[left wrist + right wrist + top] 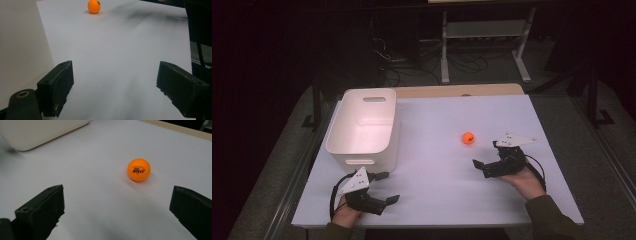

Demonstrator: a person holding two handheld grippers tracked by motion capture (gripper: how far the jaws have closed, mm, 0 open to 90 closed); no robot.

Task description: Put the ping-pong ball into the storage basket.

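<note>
An orange ball with dark print lies on the white table top, right of centre. My right gripper rests just below and right of the ball, jaws wide apart with nothing between them. In the right gripper view the ball lies a short way ahead of that gripper, toward its right jaw. My left gripper sits open near the table's front left, beside the white bin. In the left gripper view the ball is far ahead, and the gripper holds nothing.
The white plastic bin stands at the table's left, its wall close to my left gripper's left jaw. A wooden strip runs along the table's far edge. Beyond it stand a metal frame and cables on a dark floor.
</note>
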